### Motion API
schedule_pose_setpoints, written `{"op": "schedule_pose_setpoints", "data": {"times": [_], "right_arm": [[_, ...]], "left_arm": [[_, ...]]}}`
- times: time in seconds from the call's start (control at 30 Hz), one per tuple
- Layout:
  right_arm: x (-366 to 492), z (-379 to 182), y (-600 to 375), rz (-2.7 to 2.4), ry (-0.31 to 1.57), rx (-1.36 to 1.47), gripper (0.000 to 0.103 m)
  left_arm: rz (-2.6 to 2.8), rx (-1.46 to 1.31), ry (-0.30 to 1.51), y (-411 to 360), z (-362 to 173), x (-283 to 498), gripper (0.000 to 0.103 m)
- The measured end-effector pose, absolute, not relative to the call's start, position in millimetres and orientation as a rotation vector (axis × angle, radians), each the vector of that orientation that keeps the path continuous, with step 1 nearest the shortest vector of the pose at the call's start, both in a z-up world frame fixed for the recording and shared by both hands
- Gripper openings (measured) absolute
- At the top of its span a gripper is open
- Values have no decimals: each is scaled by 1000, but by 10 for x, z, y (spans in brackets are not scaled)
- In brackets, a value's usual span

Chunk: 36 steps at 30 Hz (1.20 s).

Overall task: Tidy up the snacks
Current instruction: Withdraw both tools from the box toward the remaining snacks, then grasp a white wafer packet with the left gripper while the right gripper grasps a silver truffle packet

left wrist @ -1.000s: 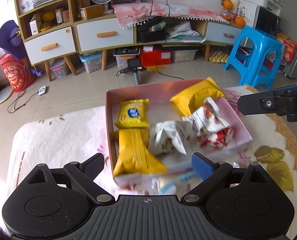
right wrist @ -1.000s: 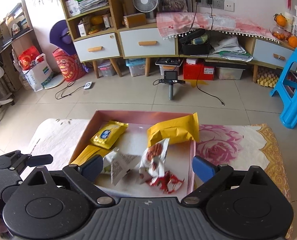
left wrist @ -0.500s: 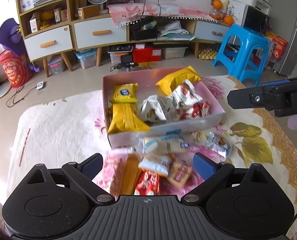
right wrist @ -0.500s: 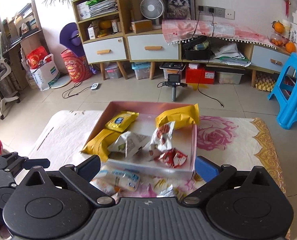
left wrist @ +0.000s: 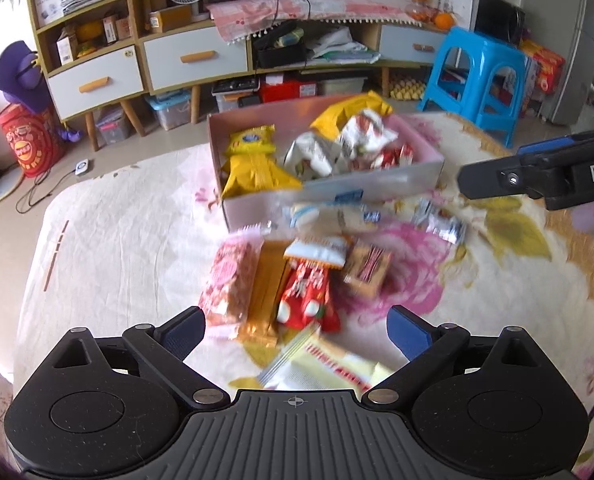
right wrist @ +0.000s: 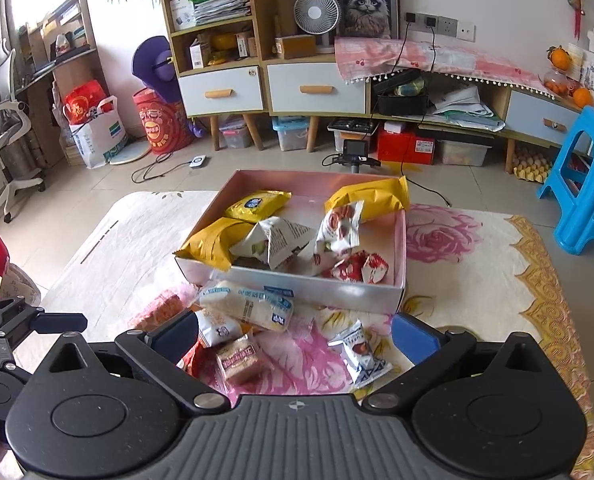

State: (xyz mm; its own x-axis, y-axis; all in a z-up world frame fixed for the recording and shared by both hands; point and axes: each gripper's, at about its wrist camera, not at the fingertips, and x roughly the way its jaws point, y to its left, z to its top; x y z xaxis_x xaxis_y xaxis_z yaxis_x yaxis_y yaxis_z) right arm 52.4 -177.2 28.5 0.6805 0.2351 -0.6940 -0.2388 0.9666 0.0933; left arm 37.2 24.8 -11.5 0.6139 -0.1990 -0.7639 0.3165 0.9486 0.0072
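Box: a pink-lined open box (right wrist: 401, 240) sits on the flowered cloth of the surface (right wrist: 477, 264), toward its far side, already holding several packets, among them yellow bags (right wrist: 257, 204) and crumpled white wrappers (right wrist: 275, 240).
Loose snacks: still outside, just in front of the box's near wall, lie a long white-and-blue packet (right wrist: 245, 304), a small brown bar (right wrist: 239, 358), a white-and-blue sachet (right wrist: 363, 354), a red packet (left wrist: 307, 296), an orange stick pack (left wrist: 267, 280) and a pink packet (left wrist: 227, 280).
Handling: judged light, soft and crinkly film bags; slick, and likely to crush or slide if squeezed hard. The bar looks stiffer.
Where to hold: across the narrow middle of a packet, or on a sealed end fin, one at a time.
Left gripper (left wrist: 297, 326): jaws spread wide, nothing between them, above the near packets.
Right gripper (right wrist: 295, 330): jaws have just been opening to full spread; empty, hovering over the brown bar and sachet.
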Motion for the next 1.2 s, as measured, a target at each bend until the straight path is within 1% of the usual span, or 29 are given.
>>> {"op": "schedule_pose_setpoints", "data": {"times": [0.1,0.3,0.43,0.57,1.0,1.1,1.2], "right_arm": [[494,168,-1767,275,803,-64,95],[479,-28,-1842,241,790,-121,95],[480,-194,-1884,243,794,-164,95],[496,-328,-1902,264,790,-215,95],[720,-718,-1981,292,840,-214,95],[762,-782,-2020,291,836,-189,95],[807,-810,-2066,302,830,-142,95]], "left_arm": [[-298,140,877,274,-211,335,99],[-297,108,941,274,-364,284,99],[-177,54,1000,236,-456,270,98],[-123,16,1009,134,-492,231,98],[19,-39,1053,67,-698,195,96],[8,-50,1030,97,-693,139,93],[-4,-56,1001,130,-681,87,86]]}}
